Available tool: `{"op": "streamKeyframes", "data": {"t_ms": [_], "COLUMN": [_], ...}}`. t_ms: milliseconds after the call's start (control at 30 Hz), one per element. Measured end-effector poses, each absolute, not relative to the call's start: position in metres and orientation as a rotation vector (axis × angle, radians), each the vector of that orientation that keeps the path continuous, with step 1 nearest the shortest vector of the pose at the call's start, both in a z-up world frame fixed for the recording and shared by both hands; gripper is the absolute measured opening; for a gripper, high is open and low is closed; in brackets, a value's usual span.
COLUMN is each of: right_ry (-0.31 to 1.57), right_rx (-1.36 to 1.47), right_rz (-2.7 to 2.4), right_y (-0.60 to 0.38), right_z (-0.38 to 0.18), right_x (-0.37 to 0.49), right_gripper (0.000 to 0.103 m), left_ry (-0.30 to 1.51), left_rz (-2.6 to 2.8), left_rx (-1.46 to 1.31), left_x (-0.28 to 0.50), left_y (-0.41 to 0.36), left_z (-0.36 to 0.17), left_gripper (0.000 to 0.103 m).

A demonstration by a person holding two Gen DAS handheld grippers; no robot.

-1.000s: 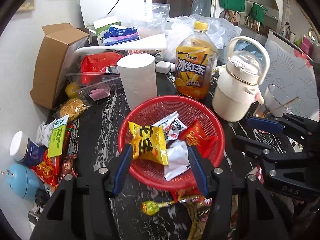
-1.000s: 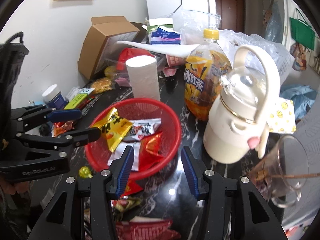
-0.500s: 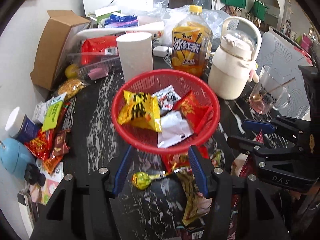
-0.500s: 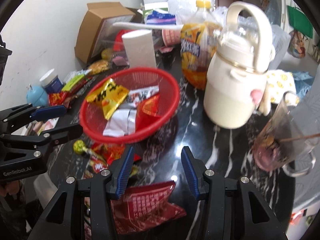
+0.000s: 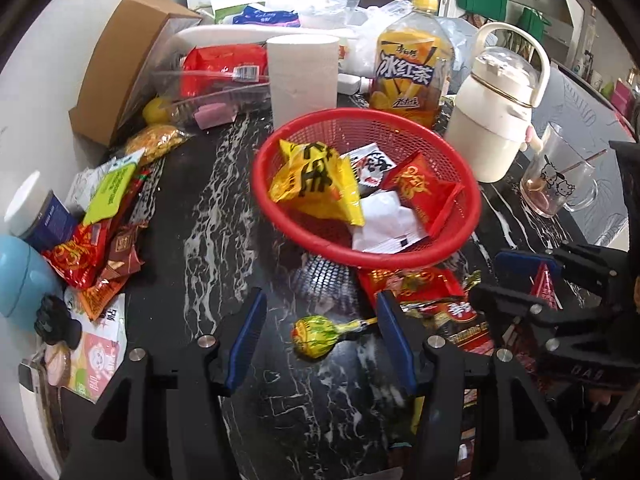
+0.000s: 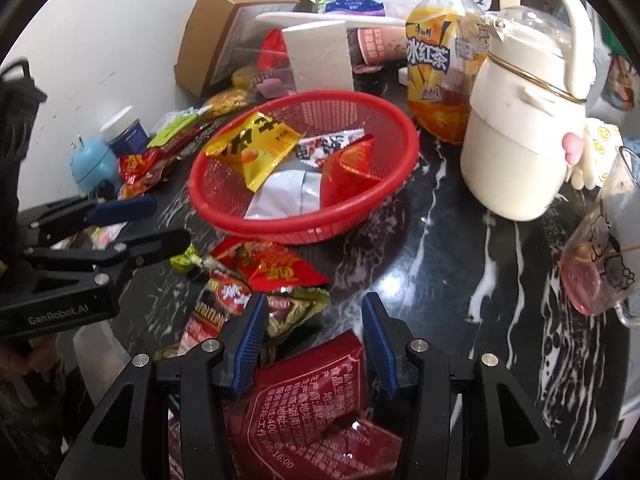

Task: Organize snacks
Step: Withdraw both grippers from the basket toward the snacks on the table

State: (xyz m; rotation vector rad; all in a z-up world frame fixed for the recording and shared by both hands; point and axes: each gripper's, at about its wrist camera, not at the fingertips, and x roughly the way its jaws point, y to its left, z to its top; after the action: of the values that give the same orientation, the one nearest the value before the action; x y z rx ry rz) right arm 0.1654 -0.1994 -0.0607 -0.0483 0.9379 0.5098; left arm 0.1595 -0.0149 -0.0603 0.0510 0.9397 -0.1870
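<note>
A red mesh basket (image 5: 460, 236) (image 6: 376, 208) on the black marble table holds a yellow packet (image 5: 316, 184), a white packet (image 5: 384, 220) and a red packet (image 5: 424, 192). My left gripper (image 5: 320, 336) is open, its fingers on either side of a green lollipop (image 5: 314, 336) lying on the table in front of the basket. My right gripper (image 6: 314, 328) is open and empty above a large red packet (image 6: 316, 392). More red snack packets (image 6: 272, 264) lie between it and the basket.
A cream kettle (image 5: 496, 120), an iced-tea bottle (image 5: 412, 72), a paper roll (image 5: 302, 76) and a cardboard box (image 5: 120, 76) stand behind the basket. A glass mug (image 5: 556, 184) is at the right. Loose snacks (image 5: 100, 240) and a blue jar (image 5: 36, 216) crowd the left edge.
Both grippers have drawn back from the basket toward the near table edge. The lollipop now lies between my left fingers and the large red packet under my right gripper.
</note>
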Motion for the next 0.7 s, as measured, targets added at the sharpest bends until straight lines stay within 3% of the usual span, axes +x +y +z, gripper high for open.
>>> {"op": "streamKeyframes", "data": {"t_ms": [700], "right_ry": [1.041], "right_rx": [-0.072], "right_rz": [0.69], "right_y": [-0.157], "right_z": [-0.073], "right_x": [0.206], "right_gripper": [0.057], "left_ry": [0.985], "left_rz": [-0.321], "left_rx": [0.02], "left_x": [0.171], "left_y": [0.006], "left_z": [-0.091], "left_gripper": [0.056]}}
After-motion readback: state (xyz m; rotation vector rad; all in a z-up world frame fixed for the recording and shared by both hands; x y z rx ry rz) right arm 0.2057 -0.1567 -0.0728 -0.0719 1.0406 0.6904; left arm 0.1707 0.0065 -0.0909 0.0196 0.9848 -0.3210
